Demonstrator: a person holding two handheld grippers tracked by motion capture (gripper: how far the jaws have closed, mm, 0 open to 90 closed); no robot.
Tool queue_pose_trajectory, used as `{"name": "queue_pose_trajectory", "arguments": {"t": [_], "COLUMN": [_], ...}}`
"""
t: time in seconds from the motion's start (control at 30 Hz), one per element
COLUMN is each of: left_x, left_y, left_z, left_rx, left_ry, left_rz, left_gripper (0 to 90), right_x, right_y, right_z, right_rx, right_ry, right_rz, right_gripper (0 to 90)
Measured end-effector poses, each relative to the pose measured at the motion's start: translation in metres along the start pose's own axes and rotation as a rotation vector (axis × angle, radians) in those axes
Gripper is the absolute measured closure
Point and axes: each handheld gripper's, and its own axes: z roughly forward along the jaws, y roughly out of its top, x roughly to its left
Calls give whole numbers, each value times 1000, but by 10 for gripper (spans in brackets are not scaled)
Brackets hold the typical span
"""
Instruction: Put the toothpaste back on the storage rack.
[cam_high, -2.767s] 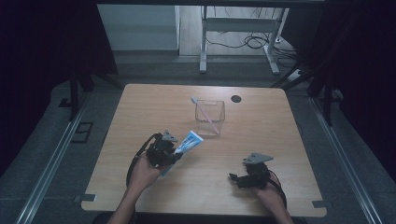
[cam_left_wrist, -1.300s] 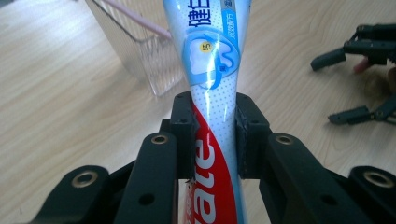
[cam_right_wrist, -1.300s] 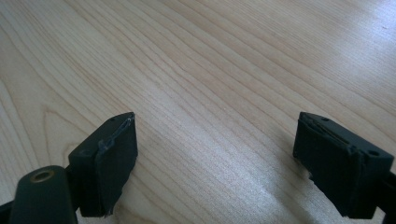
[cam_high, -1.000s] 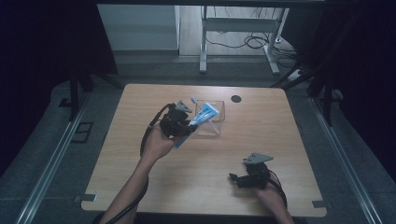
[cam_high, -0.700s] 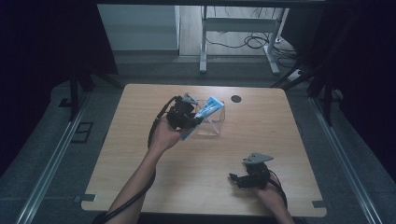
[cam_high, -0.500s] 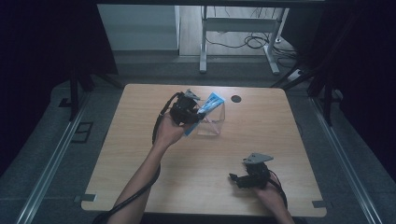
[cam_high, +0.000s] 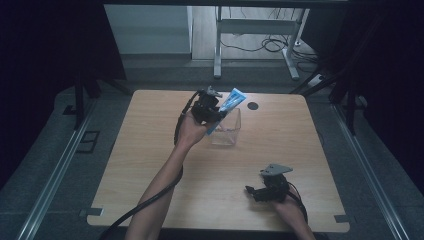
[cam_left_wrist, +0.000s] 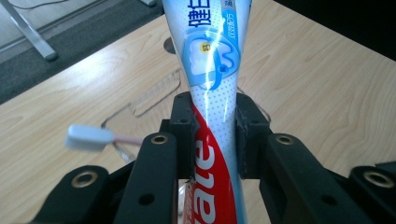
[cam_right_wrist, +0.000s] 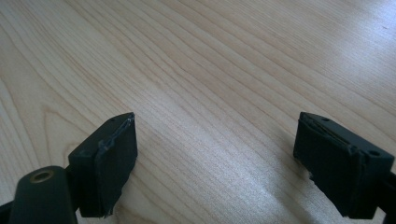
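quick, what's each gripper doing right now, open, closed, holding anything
Left gripper: closed on the toothpaste tube, above the clear container.
Right gripper: open, holding nothing, low over the table.

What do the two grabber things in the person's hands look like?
Both are black. The left gripper has chunky jaws with round metal-ringed screw holes, and a thick black cable trails from it along the bare forearm. The right gripper has flat, square black pads and a grey three-cornered plate on top.
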Motion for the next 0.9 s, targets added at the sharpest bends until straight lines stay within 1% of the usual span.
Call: {"name": "queue_pose_trajectory", "arguments": {"t": [0.1, 0.17, 0.3, 0.4, 0.5, 0.57, 0.73, 0.9], "left_x": [0, 0, 1, 1, 2, 2, 3, 3], "left_y": [5, 8, 13, 16, 19, 20, 25, 30], "left_z": [6, 11, 19, 25, 29, 31, 34, 41], "left_rx": [-6, -13, -13, -13, -23, -29, -46, -58], "left_ry": [4, -1, -4, 2, 6, 11, 17, 28], "left_rz": [9, 7, 21, 22, 12, 16, 5, 11], "left_gripper": [727, 728, 728, 729, 728, 728, 728, 728], "right_x": [0, 0, 0, 0, 0, 0, 0, 0], "right_y": [0, 0, 0, 0, 0, 0, 0, 0], "right_z": [0, 0, 0, 0, 0, 0, 0, 0], "right_rx": [0, 0, 0, 0, 0, 0, 0, 0], "right_ry": [0, 0, 1, 2, 4, 5, 5, 6], "right_rz": [0, 1, 0, -1, -2, -3, -5, -5], "right_gripper": [134, 134, 134, 134, 134, 134, 134, 134]}}
